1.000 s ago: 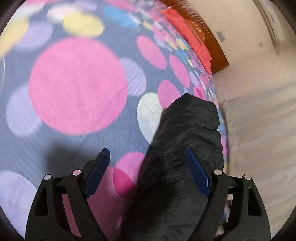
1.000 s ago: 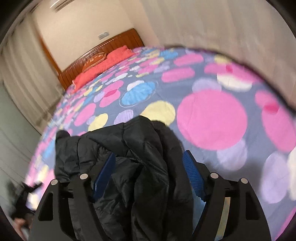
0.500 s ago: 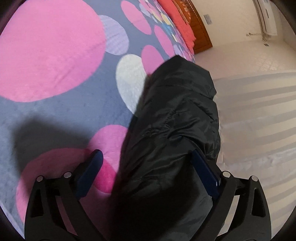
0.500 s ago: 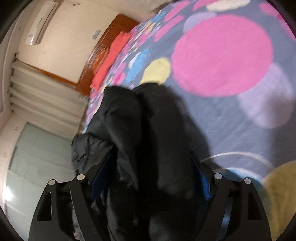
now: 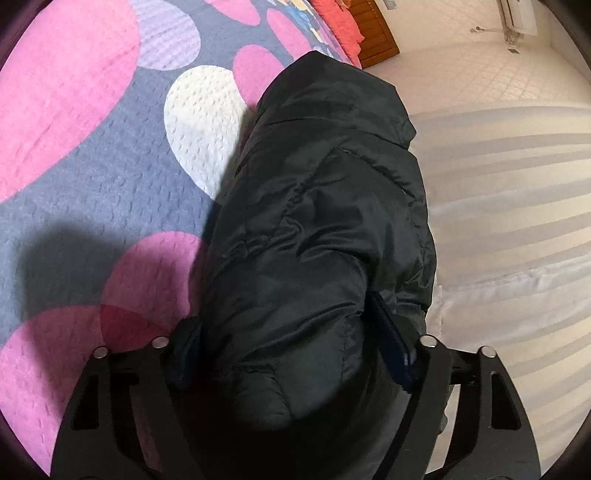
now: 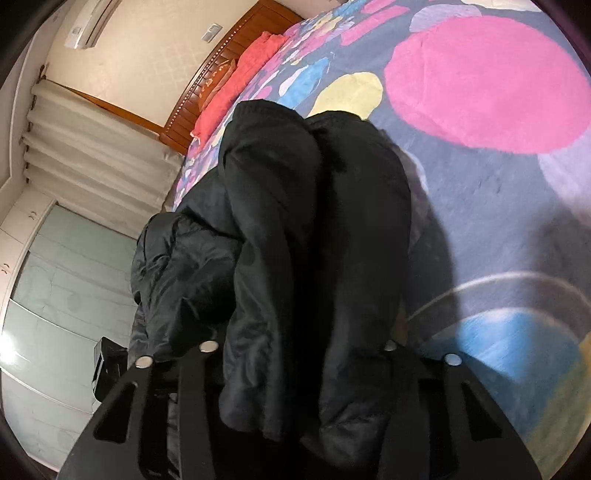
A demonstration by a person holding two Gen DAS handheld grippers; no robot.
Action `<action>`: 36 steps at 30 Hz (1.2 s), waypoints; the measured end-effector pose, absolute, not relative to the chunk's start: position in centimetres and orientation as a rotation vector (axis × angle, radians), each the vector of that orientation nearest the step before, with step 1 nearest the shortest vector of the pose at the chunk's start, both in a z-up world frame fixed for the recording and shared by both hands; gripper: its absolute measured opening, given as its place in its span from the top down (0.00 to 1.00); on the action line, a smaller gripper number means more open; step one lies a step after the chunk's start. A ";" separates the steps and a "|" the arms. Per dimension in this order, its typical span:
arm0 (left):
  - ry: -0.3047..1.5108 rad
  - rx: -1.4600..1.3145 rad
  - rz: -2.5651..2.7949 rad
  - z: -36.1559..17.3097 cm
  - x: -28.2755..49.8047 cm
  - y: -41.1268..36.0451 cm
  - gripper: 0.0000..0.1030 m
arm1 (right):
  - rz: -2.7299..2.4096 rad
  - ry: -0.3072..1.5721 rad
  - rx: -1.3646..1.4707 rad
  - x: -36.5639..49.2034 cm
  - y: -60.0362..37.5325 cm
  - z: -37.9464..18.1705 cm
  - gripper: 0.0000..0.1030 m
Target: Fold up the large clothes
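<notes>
Black puffer jacket (image 5: 317, 229) fills frame centre in both views, bunched on the dotted bedspread (image 5: 92, 155) near the bed edge. Left gripper (image 5: 295, 354) fingers closing, jacket bulging between them, blue pad lower right. Right gripper (image 6: 295, 354) fingers closing, buried in jacket folds at bottom centre.

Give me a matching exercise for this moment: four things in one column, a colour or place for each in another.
Things:
1. jacket
2. pillow
3. headboard
4. air conditioner

Descriptions:
A. red, at the bed's far end
B. black, bunched between both grippers' jaws
C. white, high on the wall
D. brown wood

Pairs: 1-B, 2-A, 3-D, 4-C
</notes>
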State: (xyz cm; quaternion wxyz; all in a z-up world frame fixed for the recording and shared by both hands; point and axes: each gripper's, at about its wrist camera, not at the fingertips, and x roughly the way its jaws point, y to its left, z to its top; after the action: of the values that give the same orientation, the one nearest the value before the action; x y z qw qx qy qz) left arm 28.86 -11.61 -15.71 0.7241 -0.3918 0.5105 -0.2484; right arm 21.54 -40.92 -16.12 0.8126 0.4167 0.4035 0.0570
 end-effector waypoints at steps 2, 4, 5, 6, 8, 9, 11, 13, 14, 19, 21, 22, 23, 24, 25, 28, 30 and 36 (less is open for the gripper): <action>1.118 -0.856 -0.553 -15.3 28.4 -11.5 0.32 | 0.118 0.848 0.876 21.1 -40.2 -15.6 0.66; 1.112 -0.855 -0.555 -14.7 28.2 -11.4 0.35 | 0.125 0.829 0.870 20.8 -39.3 -14.9 0.68; 1.108 -0.848 -0.555 -14.4 28.2 -11.4 0.35 | 0.130 0.819 0.868 20.6 -39.0 -14.5 0.69; 1.104 -0.836 -0.554 -14.0 28.2 -11.2 0.35 | 0.136 0.809 0.868 20.7 -38.6 -14.3 0.69; 1.087 -0.812 -0.553 -13.0 28.2 -10.6 0.36 | 0.150 0.793 0.865 20.9 -37.4 -13.7 0.70; 1.079 -0.808 -0.553 -12.6 28.4 -10.2 0.36 | 0.159 0.786 0.868 21.3 -36.8 -13.5 0.70; 1.059 -0.808 -0.548 -11.9 28.5 -9.2 0.36 | 0.185 0.776 0.878 22.1 -35.8 -13.2 0.70; 1.040 -0.803 -0.540 -11.0 29.2 -8.0 0.36 | 0.221 0.768 0.891 23.8 -34.4 -12.9 0.70; 1.029 -0.802 -0.532 -10.5 29.7 -7.2 0.36 | 0.232 0.769 0.894 24.6 -33.9 -12.8 0.70; 0.990 -0.785 -0.480 -9.4 32.7 -4.0 0.36 | 0.285 0.776 0.886 29.8 -30.2 -12.4 0.70; 0.981 -0.783 -0.458 -9.3 34.2 -2.6 0.36 | 0.302 0.778 0.892 31.7 -29.0 -12.6 0.70; 0.980 -0.783 -0.450 -9.3 34.8 -2.2 0.36 | 0.310 0.780 0.892 32.7 -28.2 -12.7 0.70; 0.978 -0.782 -0.441 -9.5 35.6 -1.6 0.36 | 0.314 0.782 0.891 33.1 -28.0 -13.1 0.70; 0.978 -0.779 -0.433 -9.4 36.2 -1.0 0.36 | 0.319 0.787 0.891 34.1 -27.4 -13.3 0.70; 0.978 -0.775 -0.425 -9.6 36.8 -0.6 0.36 | 0.322 0.791 0.891 34.5 -27.1 -13.5 0.70; 0.992 -0.769 -0.397 -10.6 38.6 0.1 0.36 | 0.322 0.817 0.885 36.9 -26.2 -14.2 0.70; 1.006 -0.769 -0.381 -11.8 39.4 0.9 0.36 | 0.312 0.832 0.886 38.1 -25.7 -14.8 0.70; 1.010 -0.774 -0.375 -13.4 40.2 1.7 0.35 | 0.299 0.840 0.897 40.1 -25.9 -15.5 0.69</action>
State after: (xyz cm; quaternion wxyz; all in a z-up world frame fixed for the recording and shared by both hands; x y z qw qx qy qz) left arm 40.21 1.72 -13.35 0.7879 -0.3591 0.4690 -0.1741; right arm 40.07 -25.91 -15.46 0.8067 0.4191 0.3924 0.1398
